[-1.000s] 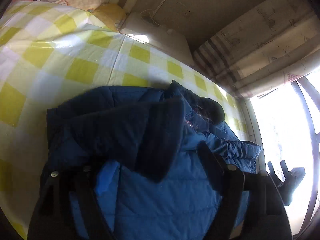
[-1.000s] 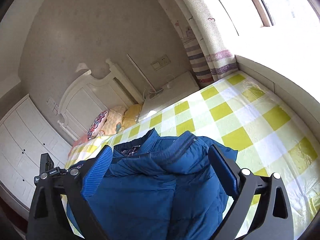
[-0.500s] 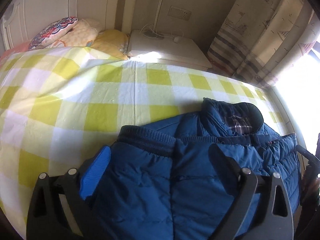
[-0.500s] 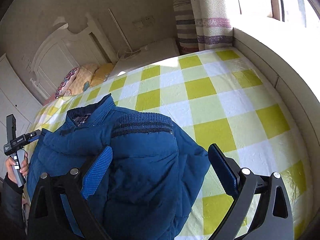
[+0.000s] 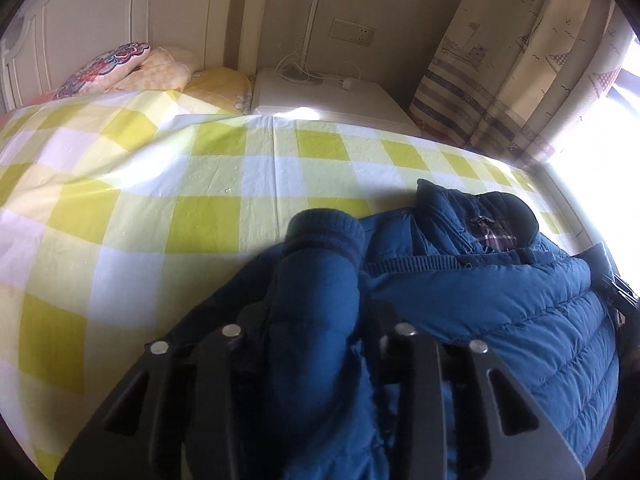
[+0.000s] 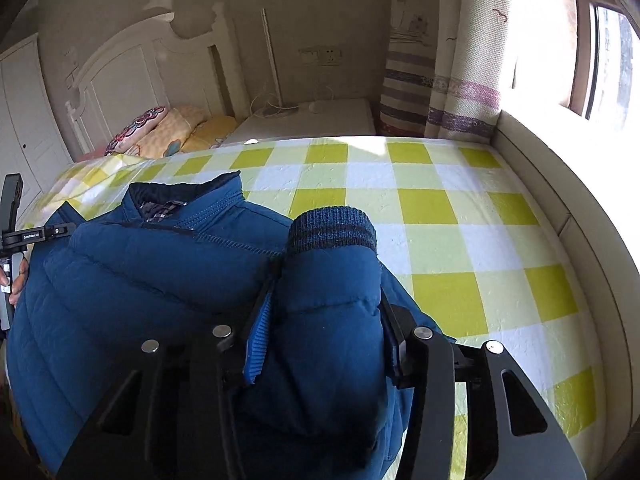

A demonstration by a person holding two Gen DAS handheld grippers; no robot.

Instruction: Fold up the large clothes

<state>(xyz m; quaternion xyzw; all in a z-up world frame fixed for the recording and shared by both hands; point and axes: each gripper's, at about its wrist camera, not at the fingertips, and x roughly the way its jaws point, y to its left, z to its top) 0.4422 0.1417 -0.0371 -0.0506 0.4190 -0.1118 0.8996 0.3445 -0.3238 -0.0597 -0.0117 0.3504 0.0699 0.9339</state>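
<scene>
- Yellow-and-white checked bedsheet, smooth and flat, open toward nightstand and curtain.
- Quilted blue jacket heaped at near bed edge, collar up.
- Left gripper clamped on one puffy sleeve, ribbed cuff forward.
- Right gripper pinching other sleeve likewise.

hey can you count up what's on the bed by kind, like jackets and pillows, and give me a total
Jackets: 1, blue, each sleeve in a hand-held gripper, left and right
Pillows: 3, patterned, peach, yellow
Total: 4
</scene>
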